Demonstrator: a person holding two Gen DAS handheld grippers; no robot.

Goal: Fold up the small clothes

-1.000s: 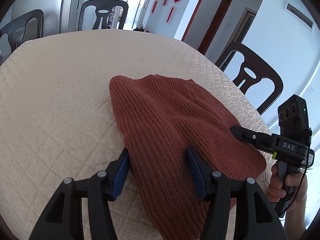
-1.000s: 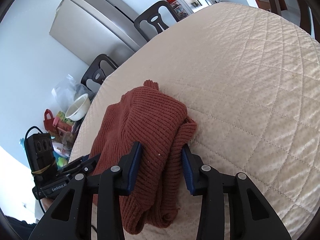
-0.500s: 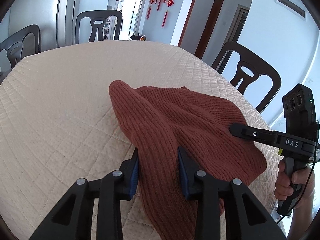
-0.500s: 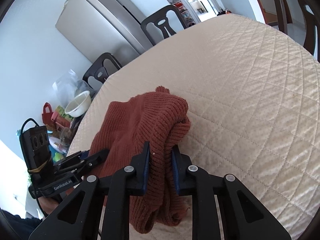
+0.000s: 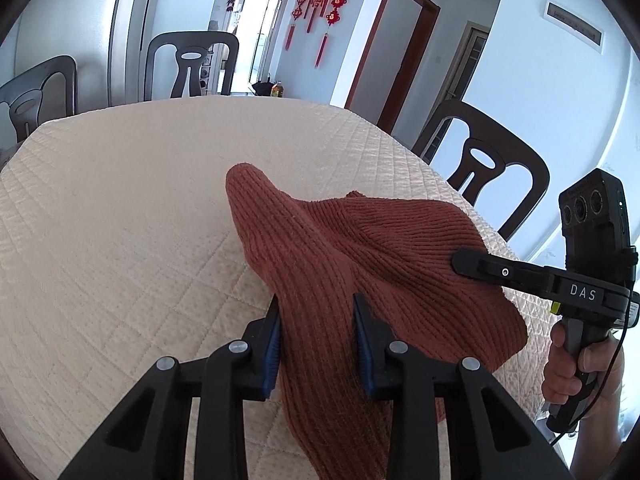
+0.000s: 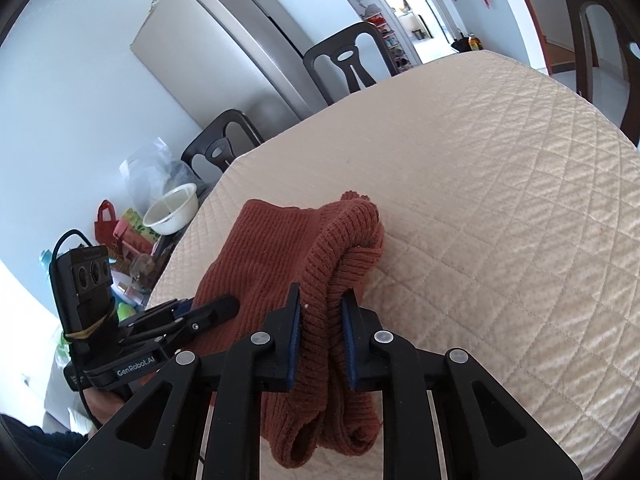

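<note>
Rust-red knit sits near edge of the quilted table, and I've got it in both grippers. L gripper pinches a bunched fold at the near-left part; R gripper is clamped on a doubled ribbed edge at the near-right, hem hanging below the pads. Both pinched parts are raised; far end of the knit rests on the cloth.

Key relation: knit runs away from me, long axis roughly near-to-far, w/ both grippers at the near end and about equally close. Far side of table is bare, so a fold forward looks workable, I reckon.

Containers: white bowl off to the left on a cluttered side surface, contents not visible. Nothing else on the table itself.
</note>
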